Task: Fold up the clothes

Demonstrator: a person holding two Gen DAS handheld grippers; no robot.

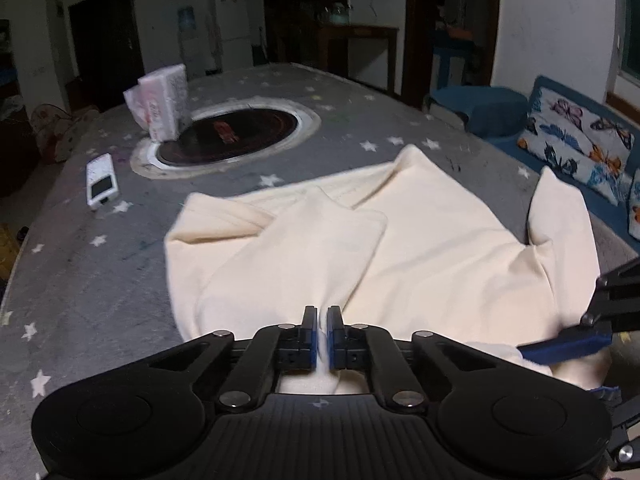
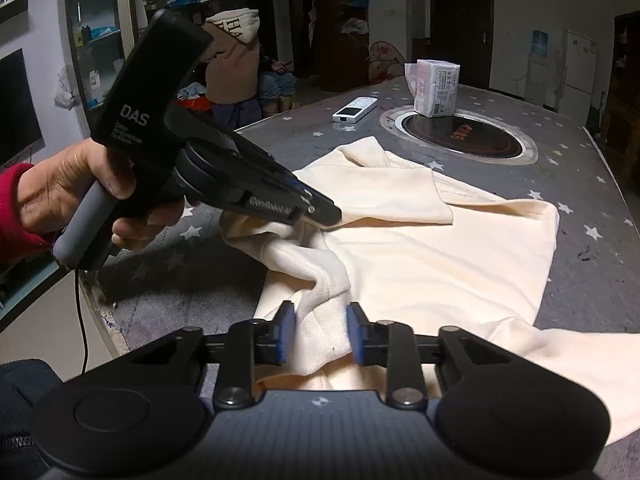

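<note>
A cream garment (image 1: 420, 248) lies partly folded on the grey star-patterned table (image 1: 100, 280); it also shows in the right wrist view (image 2: 420, 256). My left gripper (image 1: 323, 320) is shut on a fold of its near edge. In the right wrist view the left gripper (image 2: 316, 216) pinches the cloth at the left. My right gripper (image 2: 321, 324) is part open with a bunched fold of the garment between its blue pads, jaws not pressed on it. Its blue finger (image 1: 568, 346) shows at the right of the left wrist view.
A round black hotplate (image 1: 228, 136) is set in the table's middle. A tissue pack (image 1: 160, 100) stands at its rim and a white remote (image 1: 102, 184) lies nearby. A sofa with butterfly cushions (image 1: 576, 140) is at the right. A seated person (image 2: 236, 68) is beyond the table.
</note>
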